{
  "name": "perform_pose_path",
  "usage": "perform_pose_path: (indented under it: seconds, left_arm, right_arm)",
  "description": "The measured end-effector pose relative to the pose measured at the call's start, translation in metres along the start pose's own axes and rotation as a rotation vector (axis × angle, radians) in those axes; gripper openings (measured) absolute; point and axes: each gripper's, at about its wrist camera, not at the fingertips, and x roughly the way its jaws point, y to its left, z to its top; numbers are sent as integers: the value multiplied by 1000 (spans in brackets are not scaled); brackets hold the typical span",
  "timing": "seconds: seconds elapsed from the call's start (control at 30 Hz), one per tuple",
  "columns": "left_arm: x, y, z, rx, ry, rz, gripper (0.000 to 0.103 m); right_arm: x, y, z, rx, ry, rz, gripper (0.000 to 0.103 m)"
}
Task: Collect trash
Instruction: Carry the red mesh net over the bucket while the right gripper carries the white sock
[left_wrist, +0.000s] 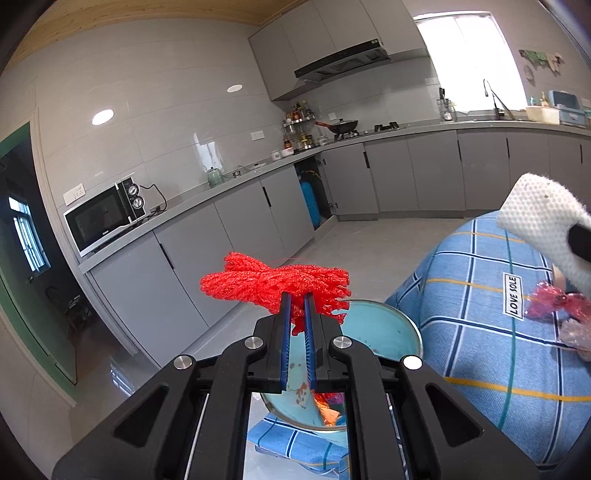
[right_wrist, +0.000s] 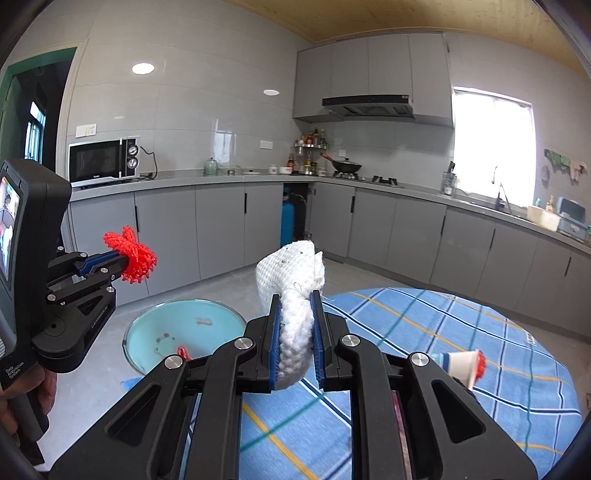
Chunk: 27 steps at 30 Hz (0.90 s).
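L gripper (left_wrist: 297, 301) up in the air, jaws clenched on 1 red net bundle (left_wrist: 275, 286); the bundle sticks out past the tips, above the basin rim. In the right wrist view it sits at 9 o'clock, well off the cloth-covered counter (right_wrist: 443, 332).

R gripper (right_wrist: 295, 306) also raised, jaws clenched on 1 white foam mesh wad (right_wrist: 291, 280), which bulges above and below the pads. It hangs over the near counter edge.

1 teal basin (right_wrist: 184, 328) on the floor at 10 o'clock in the right wrist view, just beside the counter's rounded edge; a few small red/orange scraps (left_wrist: 327, 406) lie in it, count unclear. Open floor beyond it up to the grey cabinets (right_wrist: 221, 225).

On the counter: 1 small white cup w/ red bit (right_wrist: 467, 363) at 3 o'clock; pink crinkled wrapper (left_wrist: 550, 299) at 3 o'clock in the left wrist view, near the counter's far side. Blue checked cloth hangs down the counter side by the basin.
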Motion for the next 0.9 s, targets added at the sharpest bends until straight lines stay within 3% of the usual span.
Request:
perform_pose_path:
  seconds: [0.9]
  left_arm:
    - [39,31,-1,-38,26,18,7]
  right_arm:
    - [86,47,16,-39,51,110,16]
